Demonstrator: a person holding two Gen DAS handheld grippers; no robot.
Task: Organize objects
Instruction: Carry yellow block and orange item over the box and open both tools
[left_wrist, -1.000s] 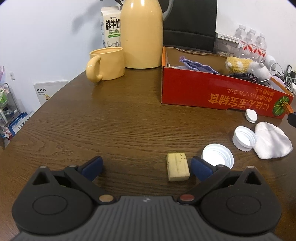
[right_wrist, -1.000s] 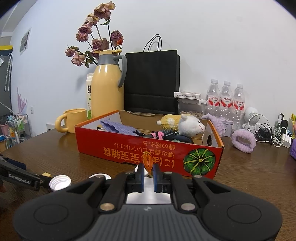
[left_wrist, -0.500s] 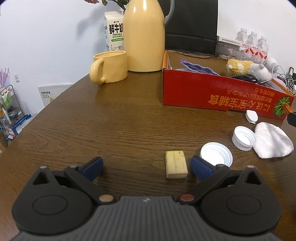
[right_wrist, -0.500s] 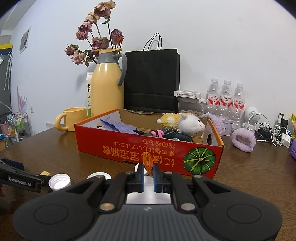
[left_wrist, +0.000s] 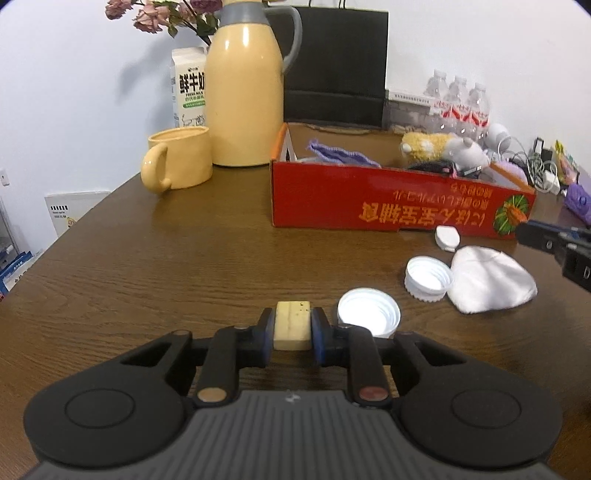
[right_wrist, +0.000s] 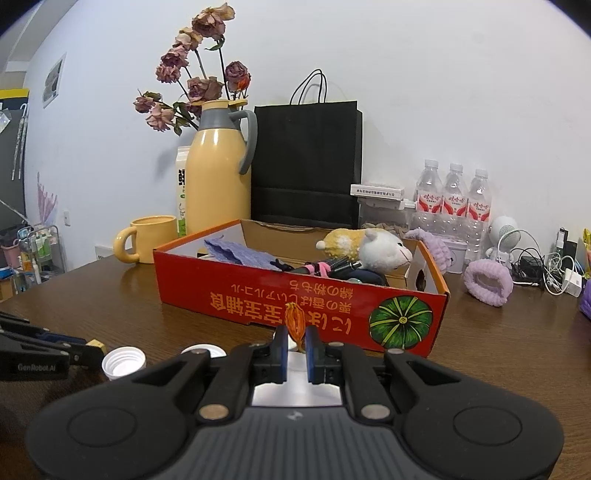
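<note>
Left claw (left_wrist: 291, 332): both pads pressed flat against the long sides of the pale yellow block (left_wrist: 291, 325), which sits low over the worktop (left_wrist: 166, 266); whether it has lifted clear cannot be told. The side-on grip suits the block's straight faces and leaves its top free.

Just right of the block, a wide white cap (left_wrist: 369, 316) lies mouth up, close enough that the right pad stands beside its rim. Beyond it a second white cap (left_wrist: 428, 279) touches a crumpled white cloth (left_wrist: 491, 282); a small white lid (left_wrist: 447, 238) lies near the box foot. These loose pieces look like the remaining items to sort.

Right claw (right_wrist: 296, 349): nearly closed on a small orange object (right_wrist: 296, 325), held upright between the pads, above the cloth.

Farther off, the red cardboard box (left_wrist: 399, 206) is open-topped and already carries a purple cloth (left_wrist: 343, 154) and a plush toy (left_wrist: 443, 147), so it is the likely destination. Behind it stand a yellow mug (left_wrist: 181, 158) and a yellow jug (left_wrist: 243, 85).
</note>
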